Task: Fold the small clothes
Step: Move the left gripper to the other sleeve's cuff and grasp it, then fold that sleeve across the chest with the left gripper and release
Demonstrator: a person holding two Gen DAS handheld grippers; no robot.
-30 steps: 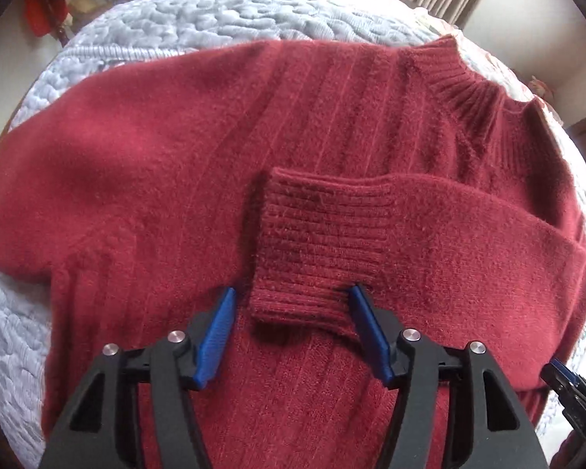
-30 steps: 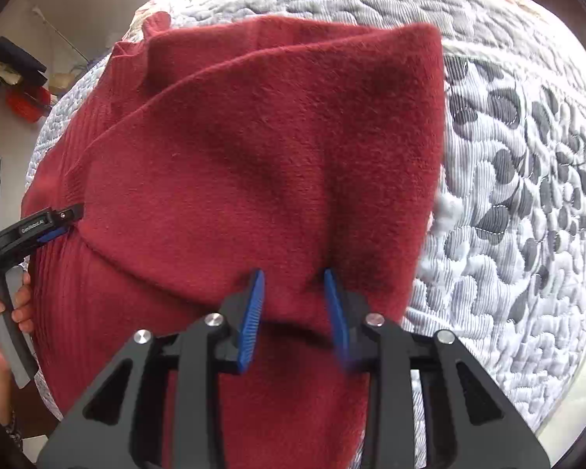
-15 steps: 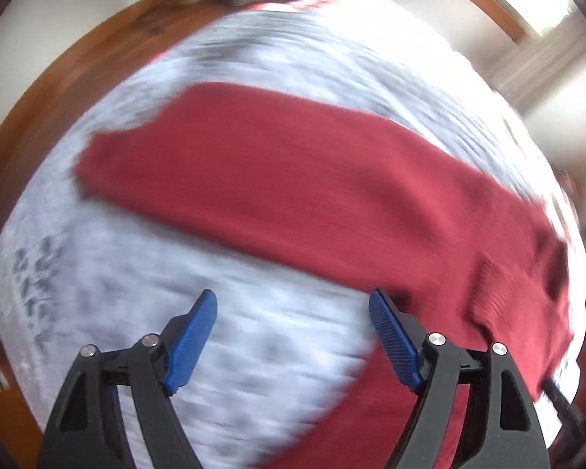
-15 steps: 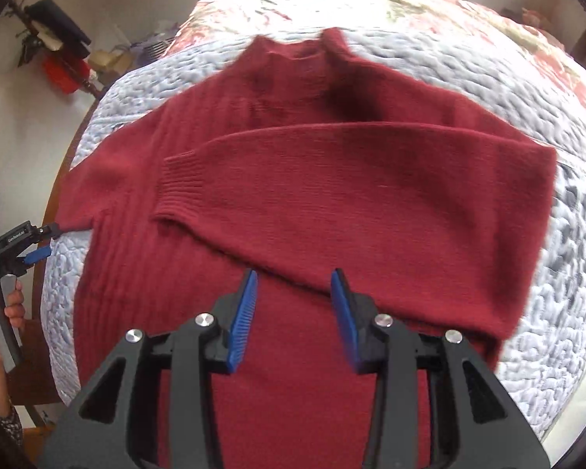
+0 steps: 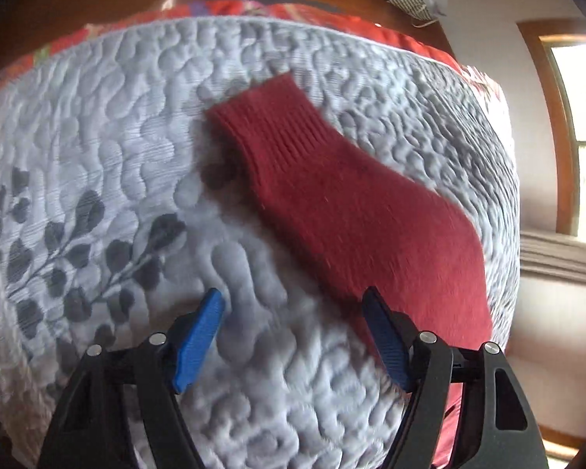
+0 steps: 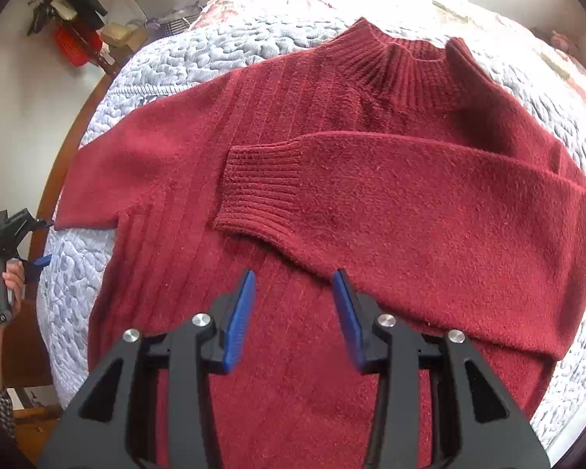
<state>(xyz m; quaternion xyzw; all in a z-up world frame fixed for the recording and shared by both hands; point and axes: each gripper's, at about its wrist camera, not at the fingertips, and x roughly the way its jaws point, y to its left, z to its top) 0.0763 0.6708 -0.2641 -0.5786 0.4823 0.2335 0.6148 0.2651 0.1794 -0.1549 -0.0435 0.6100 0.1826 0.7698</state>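
Observation:
A dark red knit sweater (image 6: 332, 164) lies flat on a grey quilted bedspread (image 6: 183, 58), collar away from me. One sleeve (image 6: 390, 195) is folded across the chest, its ribbed cuff (image 6: 258, 191) near the middle. My right gripper (image 6: 295, 312) hovers open over the sweater's lower body, holding nothing. The other sleeve (image 5: 351, 211) stretches out over the quilt (image 5: 117, 136) in the left wrist view, ribbed cuff at the far end. My left gripper (image 5: 293, 336) is open and empty just short of this sleeve; it also shows as the left gripper (image 6: 31, 240) at the sleeve's end.
A hand (image 6: 4, 285) holds the left gripper's handle at the bed's left side. A wooden bed frame (image 6: 70, 133) runs along that side. Clutter and a red item (image 6: 74, 43) stand against the far wall. A window (image 5: 578, 136) is at the right.
My left gripper has swung away from the folded cuff to the outstretched left sleeve and opened wider. My right gripper let go of the folded sleeve, opened and pulled back above the sweater.

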